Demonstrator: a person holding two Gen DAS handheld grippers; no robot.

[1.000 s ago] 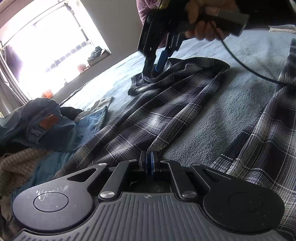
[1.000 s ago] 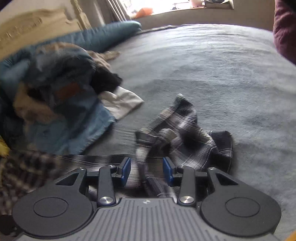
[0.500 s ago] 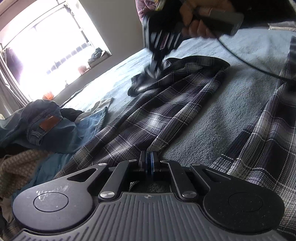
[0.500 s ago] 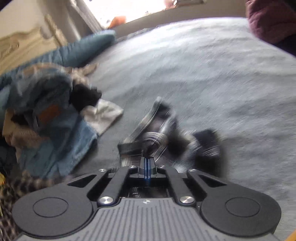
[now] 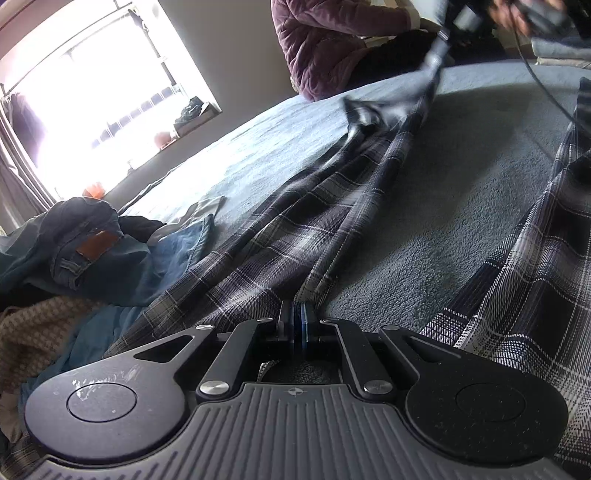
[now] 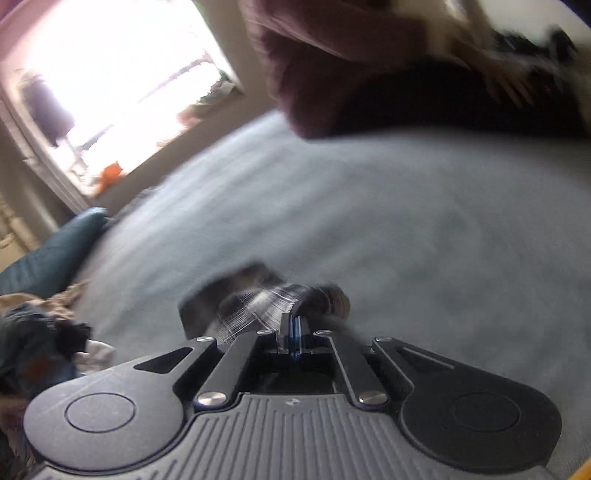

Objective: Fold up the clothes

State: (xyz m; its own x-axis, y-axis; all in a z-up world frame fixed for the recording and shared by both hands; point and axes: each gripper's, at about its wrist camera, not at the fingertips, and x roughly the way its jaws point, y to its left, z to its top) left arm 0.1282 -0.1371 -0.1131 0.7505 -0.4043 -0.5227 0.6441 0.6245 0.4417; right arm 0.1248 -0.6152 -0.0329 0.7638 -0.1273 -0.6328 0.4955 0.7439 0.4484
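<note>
Jaws of both your left gripper (image 5: 297,314) and right gripper (image 6: 293,326) pinch the plaid shirt (image 5: 295,236) over the grey bed (image 5: 461,206); the right view blurs.

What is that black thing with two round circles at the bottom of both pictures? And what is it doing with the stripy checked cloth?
Those are two hand-held pinchers, each with a small camera looking along its fingers, so each picture shows its own pincher at the bottom. A person holds one in each hand. The left gripper is shut on a plaid shirt lying on a grey blanket. The right gripper, blurry because it is moving, is shut on the shirt's far end. Its hand shows at the top of the left picture. Beside the shirt lies a pile with jeans.
</note>
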